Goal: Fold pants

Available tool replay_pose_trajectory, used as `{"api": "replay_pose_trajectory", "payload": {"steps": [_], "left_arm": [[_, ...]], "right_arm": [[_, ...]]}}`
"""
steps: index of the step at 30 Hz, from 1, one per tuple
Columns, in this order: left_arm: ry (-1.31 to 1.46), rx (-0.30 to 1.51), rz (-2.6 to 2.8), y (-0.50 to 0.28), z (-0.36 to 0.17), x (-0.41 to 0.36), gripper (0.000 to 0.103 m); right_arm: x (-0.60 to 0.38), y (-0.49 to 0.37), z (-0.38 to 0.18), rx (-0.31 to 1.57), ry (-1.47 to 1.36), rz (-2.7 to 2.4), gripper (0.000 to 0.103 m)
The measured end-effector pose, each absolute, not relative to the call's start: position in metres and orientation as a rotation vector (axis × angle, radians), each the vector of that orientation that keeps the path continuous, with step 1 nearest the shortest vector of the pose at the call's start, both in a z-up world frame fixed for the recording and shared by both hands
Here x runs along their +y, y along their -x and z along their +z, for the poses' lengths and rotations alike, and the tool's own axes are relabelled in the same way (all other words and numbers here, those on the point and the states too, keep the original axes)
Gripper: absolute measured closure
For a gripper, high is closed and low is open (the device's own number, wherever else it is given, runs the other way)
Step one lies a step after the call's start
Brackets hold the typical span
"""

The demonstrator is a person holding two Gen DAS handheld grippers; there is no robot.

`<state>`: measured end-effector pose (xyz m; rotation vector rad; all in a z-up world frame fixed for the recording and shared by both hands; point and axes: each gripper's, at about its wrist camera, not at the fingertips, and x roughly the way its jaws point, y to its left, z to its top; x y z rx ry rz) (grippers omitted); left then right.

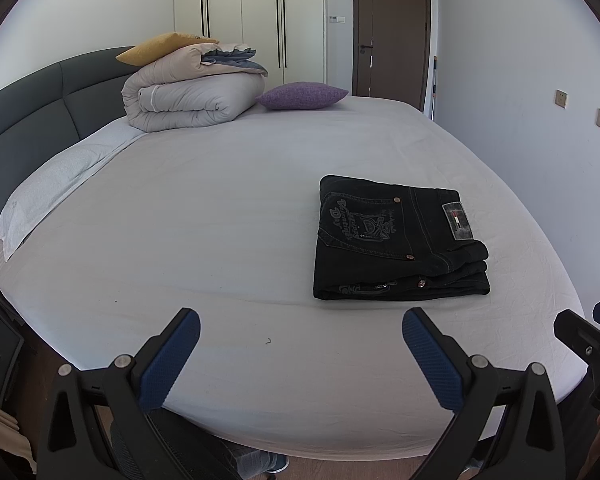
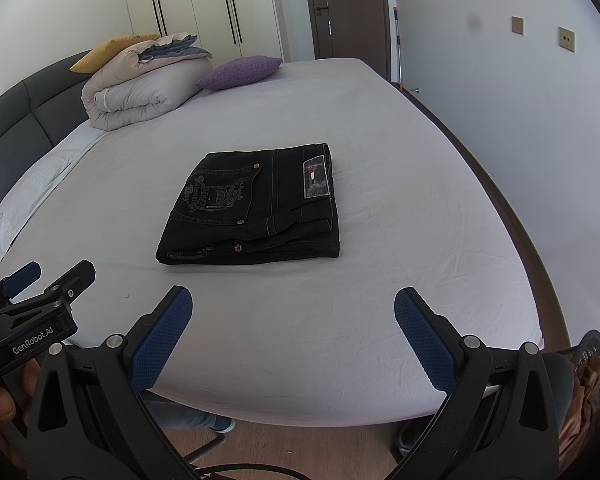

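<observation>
Lying as a compact folded stack mid-bed, the black pants [image 2: 252, 204] appear finished | bed [image 2: 380, 320] sheet is smooth | left claw [image 1: 300, 356] and right claw [image 2: 293, 336] are held wide, empty, near the bed's edge | stack is best left undisturbed.

Folded black pants [image 2: 252, 204] on bed [image 2: 380, 320]

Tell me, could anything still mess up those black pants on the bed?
Maybe. The pants lie folded in a stack, and the layers at the near edge look loose and uneven, so a bump could make them slide open. Both the left gripper and the right gripper hang open close in front of the stack, so a careless push forward might snag the fabric or wrinkle the sheet.
</observation>
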<state>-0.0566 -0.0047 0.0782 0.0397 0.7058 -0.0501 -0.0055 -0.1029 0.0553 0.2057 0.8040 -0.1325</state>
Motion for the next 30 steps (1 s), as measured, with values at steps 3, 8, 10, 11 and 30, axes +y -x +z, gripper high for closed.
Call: {"api": "replay_pose_trajectory", "payload": {"steps": [3, 8, 10, 11, 30], "left_arm": [[-0.040, 0.706, -0.050, 0.057, 0.078, -0.005, 0.000], [-0.040, 0.707, -0.050, 0.056, 0.078, -0.005, 0.000], [-0.041, 0.707, -0.049, 0.057, 0.078, -0.005, 0.000], [-0.041, 0.707, -0.050, 0.056, 0.078, -0.005, 0.000], [-0.043, 0.713, -0.054, 0.059, 0.068, -0.003, 0.000]], "right_arm": [[-0.103, 0.005, 0.055, 0.804, -0.205, -0.132, 0.000], [-0.103, 0.005, 0.055, 0.804, -0.205, -0.133, 0.000], [-0.104, 0.005, 0.056, 0.804, -0.206, -0.132, 0.000], [-0.103, 0.005, 0.055, 0.805, -0.206, -0.132, 0.000], [-0.104, 0.008, 0.045, 0.814, -0.211, -0.130, 0.000]]}}
